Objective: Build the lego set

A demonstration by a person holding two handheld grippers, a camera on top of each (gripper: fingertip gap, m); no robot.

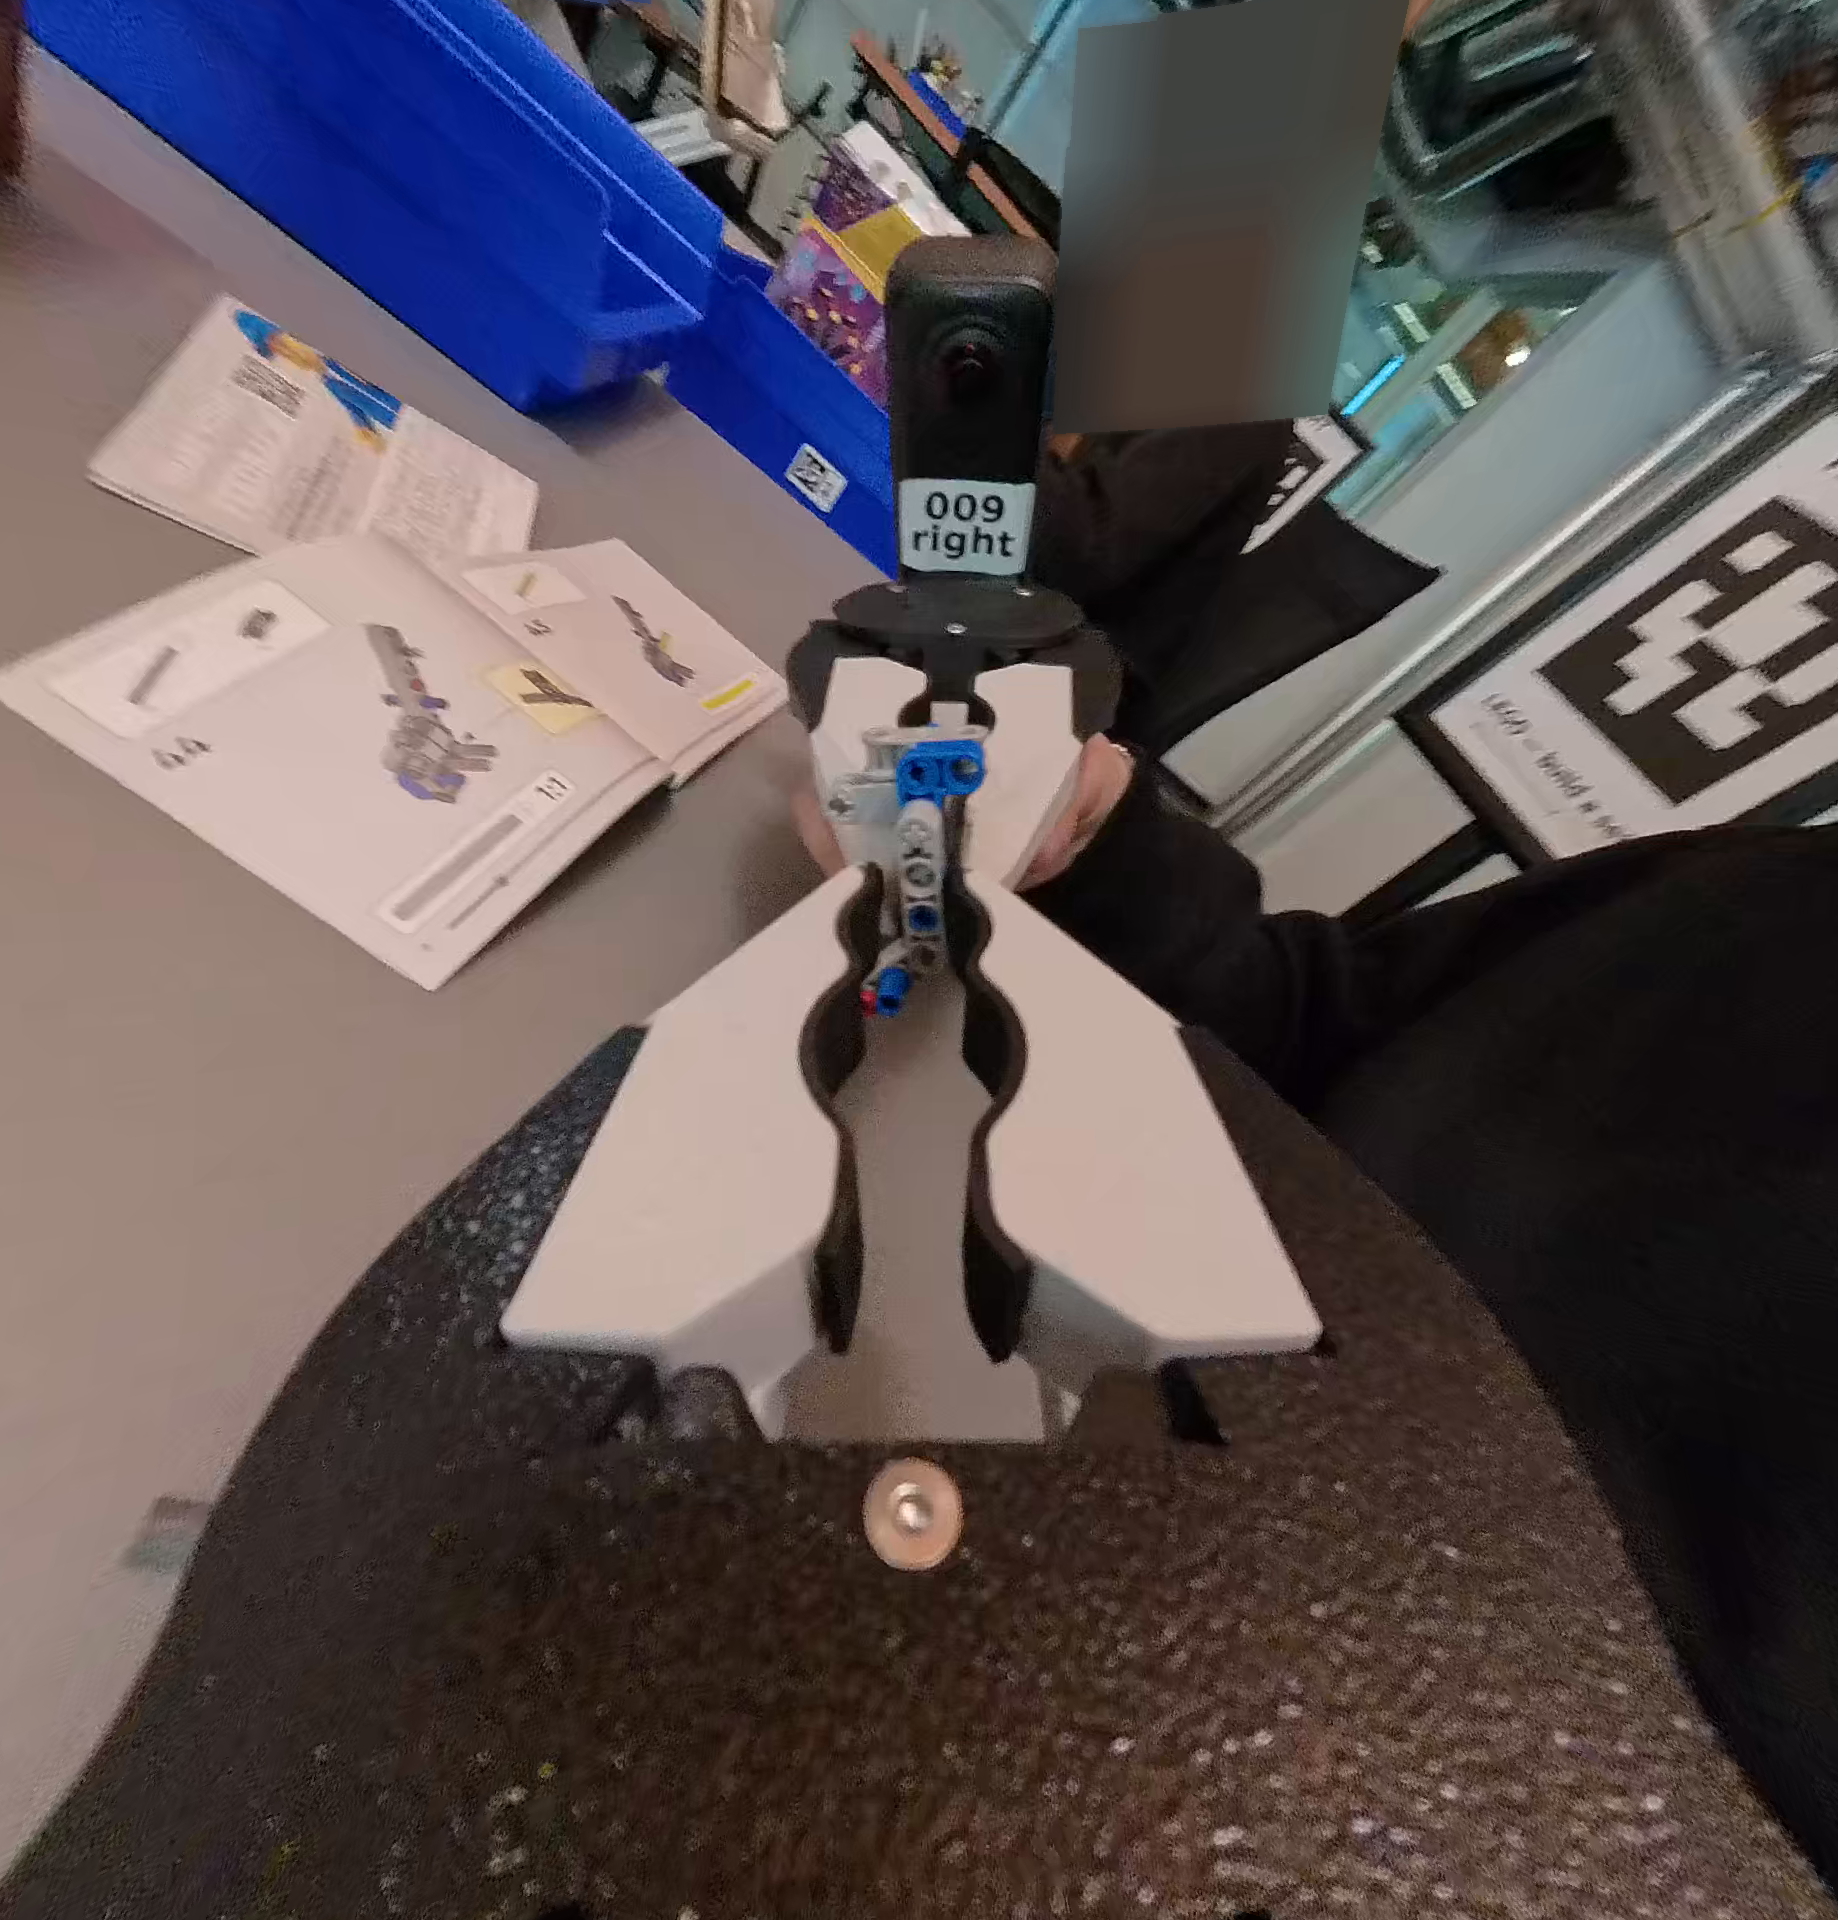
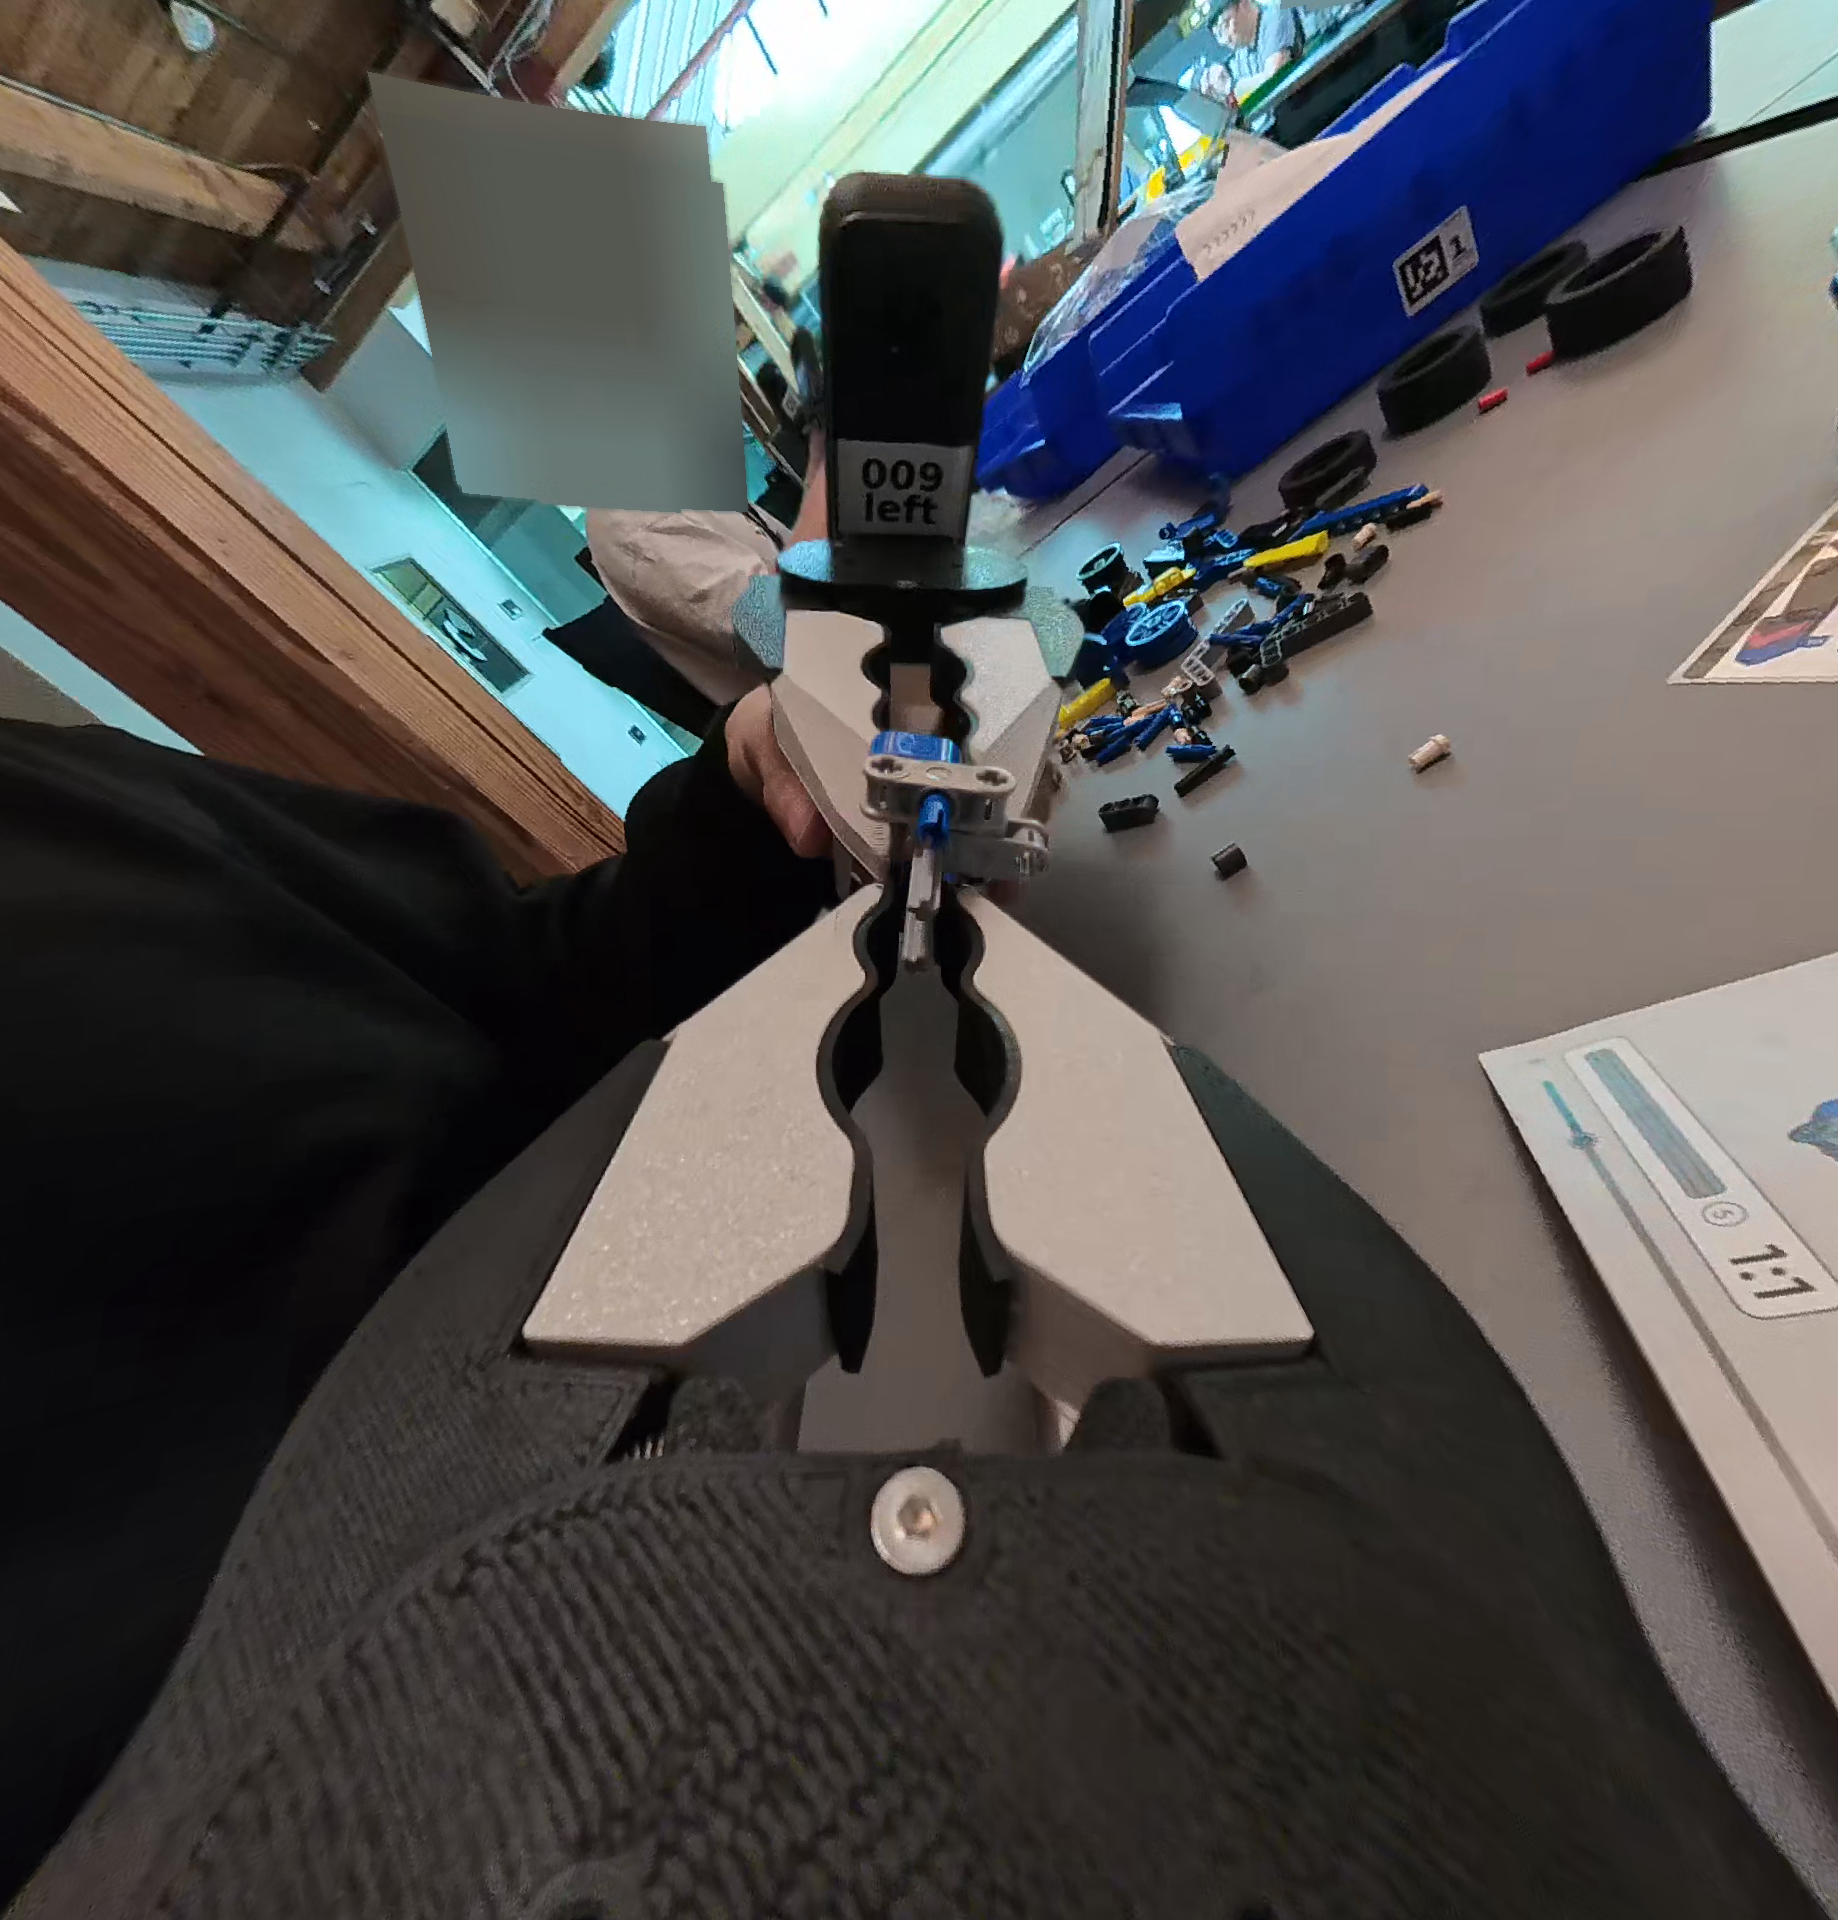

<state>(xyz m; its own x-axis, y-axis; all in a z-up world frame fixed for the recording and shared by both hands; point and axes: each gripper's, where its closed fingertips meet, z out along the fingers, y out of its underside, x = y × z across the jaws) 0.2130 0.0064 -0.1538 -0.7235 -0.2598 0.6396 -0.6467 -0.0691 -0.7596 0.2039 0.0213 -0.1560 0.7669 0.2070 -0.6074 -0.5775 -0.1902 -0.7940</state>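
A small lego assembly (image 1: 920, 847) of grey beams, blue pins and a blue connector (image 1: 941, 769) hangs in the air between my two grippers, which face each other tip to tip. My left gripper (image 1: 920, 883) is shut on the lower grey beam. My right gripper (image 1: 930, 831) is opposite and closes on the blue and grey end. In the right wrist view my right gripper (image 2: 920, 899) pinches a thin grey beam of the assembly (image 2: 946, 795), and the left gripper (image 2: 936, 842) holds the far end. A hand shows behind each far gripper.
Open instruction booklets (image 1: 375, 727) (image 2: 1725, 1195) lie on the grey table (image 2: 1414, 935). A pile of loose lego pieces (image 2: 1206, 644) and black tyres (image 2: 1434, 379) lie by blue bins (image 2: 1310, 270) (image 1: 427, 177). A black sleeve (image 1: 1517, 1039) reaches in. My left and right fingertips are right by each other.
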